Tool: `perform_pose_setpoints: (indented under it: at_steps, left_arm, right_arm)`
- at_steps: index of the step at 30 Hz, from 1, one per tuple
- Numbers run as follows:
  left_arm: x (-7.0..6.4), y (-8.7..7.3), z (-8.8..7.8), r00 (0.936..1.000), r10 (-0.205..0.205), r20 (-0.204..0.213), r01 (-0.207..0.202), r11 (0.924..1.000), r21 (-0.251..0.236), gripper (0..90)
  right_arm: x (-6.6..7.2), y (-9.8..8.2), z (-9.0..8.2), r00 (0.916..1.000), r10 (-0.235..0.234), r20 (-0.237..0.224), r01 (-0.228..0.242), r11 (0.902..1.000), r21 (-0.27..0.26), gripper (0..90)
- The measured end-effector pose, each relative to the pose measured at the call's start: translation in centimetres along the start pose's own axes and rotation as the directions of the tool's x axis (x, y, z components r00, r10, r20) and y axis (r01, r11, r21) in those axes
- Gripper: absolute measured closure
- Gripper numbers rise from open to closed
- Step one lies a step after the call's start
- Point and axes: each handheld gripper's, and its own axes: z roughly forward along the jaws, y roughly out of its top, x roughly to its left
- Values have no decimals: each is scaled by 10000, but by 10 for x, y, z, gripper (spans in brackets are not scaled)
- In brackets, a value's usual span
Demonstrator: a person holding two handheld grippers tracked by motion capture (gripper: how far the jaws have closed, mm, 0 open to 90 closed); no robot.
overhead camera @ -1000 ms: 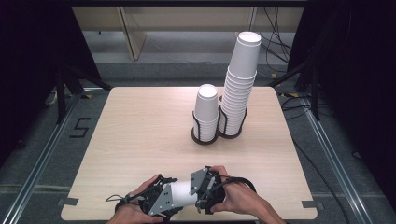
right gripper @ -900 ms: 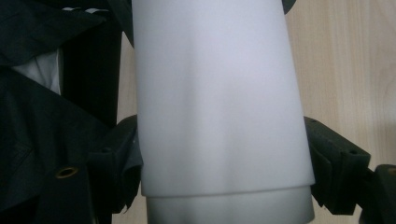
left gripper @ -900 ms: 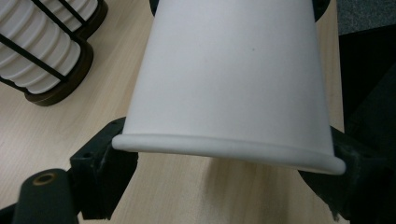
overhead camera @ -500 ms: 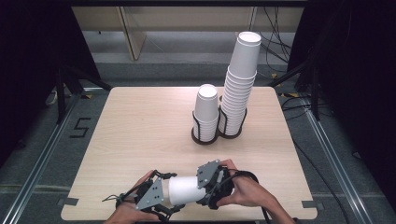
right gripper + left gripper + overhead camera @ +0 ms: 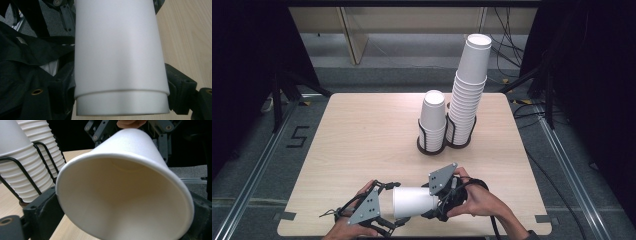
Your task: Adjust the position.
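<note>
Two grippers share one white paper cup (image 5: 413, 201) low over the desk's (image 5: 362, 145) near edge — long axis level, rim toward the left gripper (image 5: 384, 220), base toward the right gripper (image 5: 443, 200). Right fingers clench the smooth tapered wall; left fingers have just been opening, flanking the rim unpressed. Ribbed cup stacks (image 5: 467, 95) stand well apart in wire holders.

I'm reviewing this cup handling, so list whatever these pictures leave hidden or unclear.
Left gripper: its jaws have just been opening with the white paper cup between them; in the left gripper view the cup's rim hides whether they touch it.
Cup's base: the right gripper covers it in the high view.
Tall stack of white paper cups: the left gripper view's edge cuts off its top.
</note>
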Motion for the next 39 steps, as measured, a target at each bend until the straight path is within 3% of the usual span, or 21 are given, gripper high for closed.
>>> perform_pose_setpoints:
  at_steps: [4,7,10,15,20,22,24,26,27,30,32,34,35,37,39]
  left_arm:
    - [3,1,-2,9998,37,209,-43,9996,264,94]
    - [3,3,-1,9992,96,382,-118,9983,578,118]
    - [2,4,-1,9991,130,395,-164,9961,862,134]
    - [-1,7,2,9993,179,335,-224,9900,1395,144]
    - [-4,10,4,9989,220,419,-294,9820,1863,145]
    - [-5,12,4,9987,271,426,-350,9798,1967,145]
    - [-5,13,4,9986,300,426,-379,9792,1995,145]
    - [-6,12,5,9985,247,486,-332,9822,1850,145]
    - [-6,12,5,9984,250,508,-343,9810,1909,145]
    - [-6,11,6,9984,240,510,-336,9798,1972,143]
    - [-5,9,7,9984,-40,561,-54,9859,1672,127]
    - [-4,8,6,9984,-295,473,226,9899,1397,100]
    - [-3,7,6,9984,-411,379,364,9923,1185,90]
    - [-2,6,5,9967,-788,181,772,9940,781,55]
    - [2,6,2,9936,-1127,118,1122,9929,389,47]
  right_arm:
    - [0,-1,1,9999,112,-76,-111,9999,22,251]
    - [0,-1,2,10000,-70,69,69,9996,266,251]
    - [2,-2,5,9999,82,115,-88,9986,521,239]
    - [8,4,13,9966,-27,823,-85,9907,1355,171]
    - [18,14,21,9879,-892,1272,587,9723,2261,178]
    - [20,18,23,9775,-1561,1419,1155,9590,2588,186]
    - [23,19,27,9785,-1500,1413,1063,9548,2776,182]
    - [22,21,29,9702,-1896,1509,1375,9435,3014,196]
    - [24,20,31,9756,-1625,1474,1116,9460,3044,209]
    - [22,19,34,9733,-1825,1391,1329,9425,3066,242]
    - [22,18,34,9745,-1816,1320,1351,9439,3012,242]
    - [22,17,31,9810,-1489,1243,1094,9540,2790,238]
    - [20,16,30,9800,-1621,1153,1289,9588,2531,237]
    - [16,14,27,9838,-1423,1092,1167,9701,2128,236]
    - [12,10,23,9940,-888,639,802,9887,1268,237]
